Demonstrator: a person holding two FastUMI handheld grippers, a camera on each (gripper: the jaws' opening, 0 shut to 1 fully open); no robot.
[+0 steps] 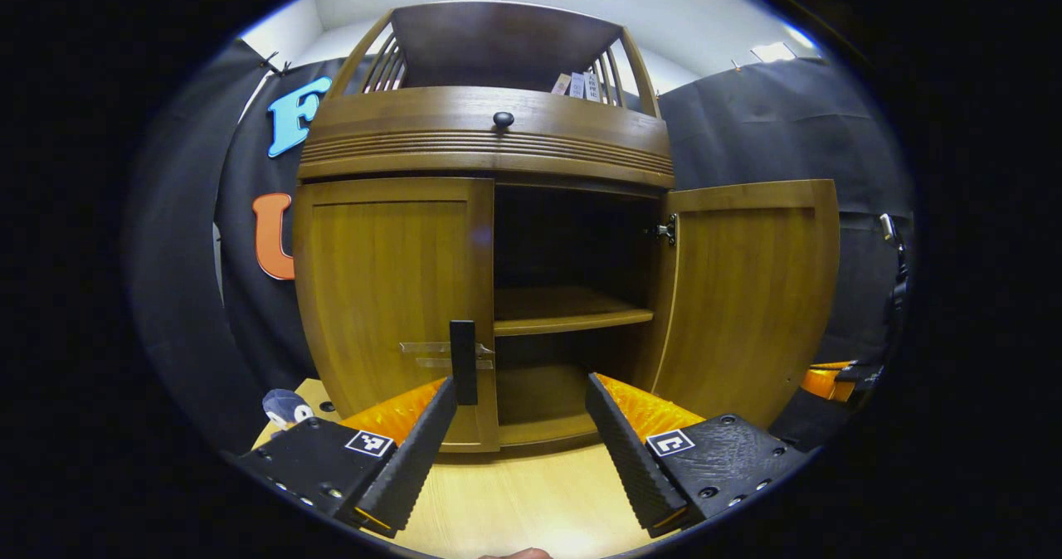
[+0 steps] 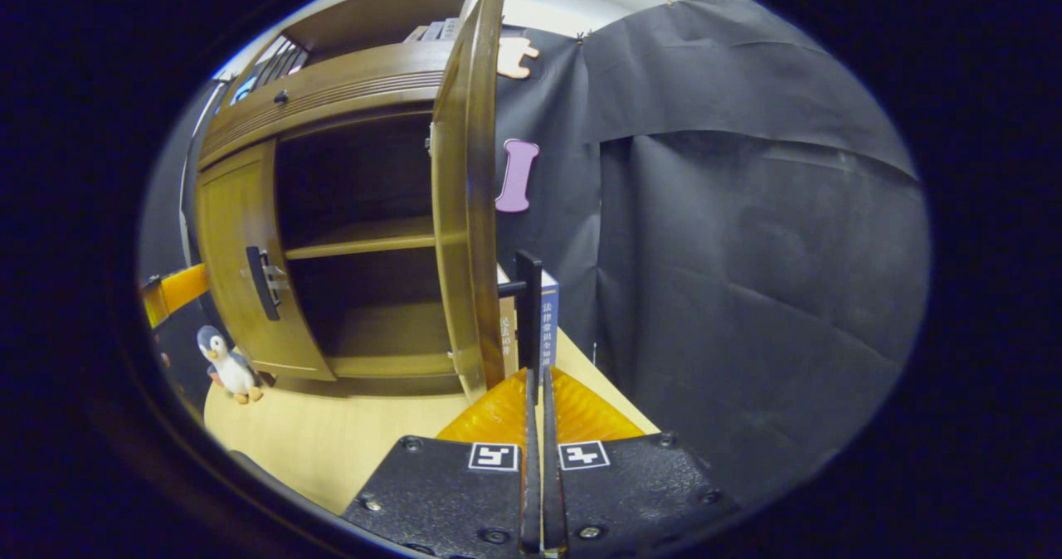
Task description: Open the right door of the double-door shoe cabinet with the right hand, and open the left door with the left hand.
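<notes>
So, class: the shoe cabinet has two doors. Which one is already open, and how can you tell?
The right door is open: it is swung out on its hinge, showing the shelf. The left door is shut flat against the cabinet front.

Recording booth w/ black cloth walls (image 2: 747, 211), cabinet (image 1: 489, 140)

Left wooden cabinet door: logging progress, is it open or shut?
Shut: the left wooden cabinet door sits flush in its frame, black handle between open fingers.

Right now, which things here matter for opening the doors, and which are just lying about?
For the job:
left door and its handle
right door and its handle
left gripper
right gripper

Lying about:
toy penguin
books behind the right door
</notes>
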